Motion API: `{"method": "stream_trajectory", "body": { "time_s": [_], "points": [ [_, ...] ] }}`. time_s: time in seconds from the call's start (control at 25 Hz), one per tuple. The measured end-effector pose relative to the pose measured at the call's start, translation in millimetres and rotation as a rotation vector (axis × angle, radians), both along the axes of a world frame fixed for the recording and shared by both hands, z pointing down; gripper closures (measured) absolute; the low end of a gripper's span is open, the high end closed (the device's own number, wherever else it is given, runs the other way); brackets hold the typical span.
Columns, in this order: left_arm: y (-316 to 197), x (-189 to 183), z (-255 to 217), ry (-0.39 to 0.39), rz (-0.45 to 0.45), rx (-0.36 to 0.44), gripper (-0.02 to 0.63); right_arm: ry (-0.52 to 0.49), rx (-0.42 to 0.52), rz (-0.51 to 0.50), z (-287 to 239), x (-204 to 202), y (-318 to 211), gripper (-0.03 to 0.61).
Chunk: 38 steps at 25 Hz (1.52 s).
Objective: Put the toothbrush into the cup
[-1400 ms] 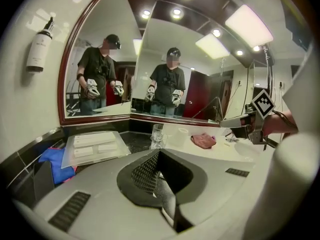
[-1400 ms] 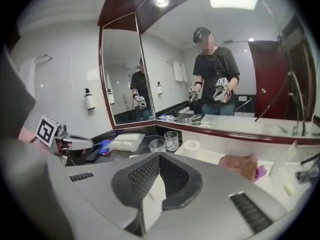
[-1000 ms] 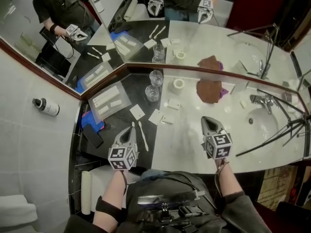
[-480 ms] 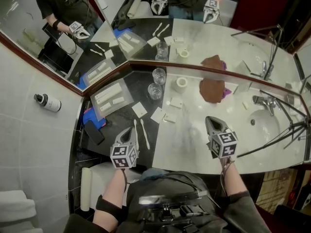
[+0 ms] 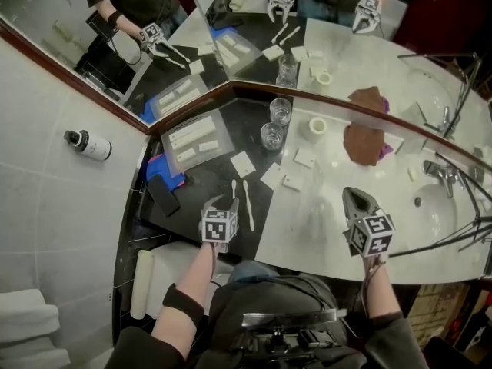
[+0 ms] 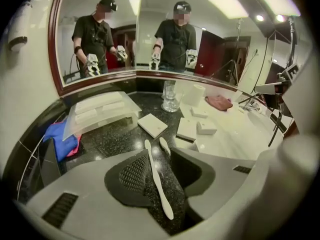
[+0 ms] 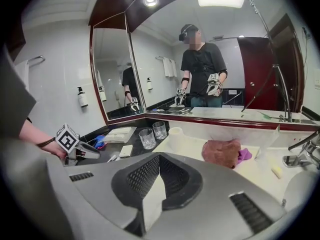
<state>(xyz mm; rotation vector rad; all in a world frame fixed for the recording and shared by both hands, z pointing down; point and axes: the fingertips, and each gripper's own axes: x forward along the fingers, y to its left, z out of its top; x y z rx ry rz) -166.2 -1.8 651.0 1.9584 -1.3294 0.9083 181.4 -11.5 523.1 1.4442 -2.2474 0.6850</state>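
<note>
Left gripper (image 6: 159, 159) set down around a white toothbrush (image 6: 157, 180) on a bathroom counter.

The toothbrush is slim, plain white and lies flat on speckled black stone (image 5: 192, 198), pointing toward the mirror. The left claw's jaws have just been opening and stand wide, one either side of the handle without pressing it. A second white toothbrush (image 6: 164, 146) lies just beside it, near the seam where pale marble (image 5: 323, 214) begins. Flat white packets (image 6: 153, 125) sit between the toothbrush and two clear glass cups (image 5: 270, 135) by the mirror edge. The right gripper (image 5: 354, 197) hangs over bare marble, jaws together, holding nothing.
</note>
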Motion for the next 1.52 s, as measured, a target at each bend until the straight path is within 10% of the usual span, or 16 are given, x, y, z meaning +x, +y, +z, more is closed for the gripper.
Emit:
{"method": "stream_trajectory", "body": {
  "time_s": [0.52,1.52],
  "points": [
    [-9,-14,59,-0.089,0.032,-0.192,0.463,0.024,-0.097,-0.033,41,-32,-1,0.560],
    [-20,-8,65,-0.133,0.045,-0.206,0.597,0.006,-0.138,-0.043,56,-38,11,0.560]
  ]
}}
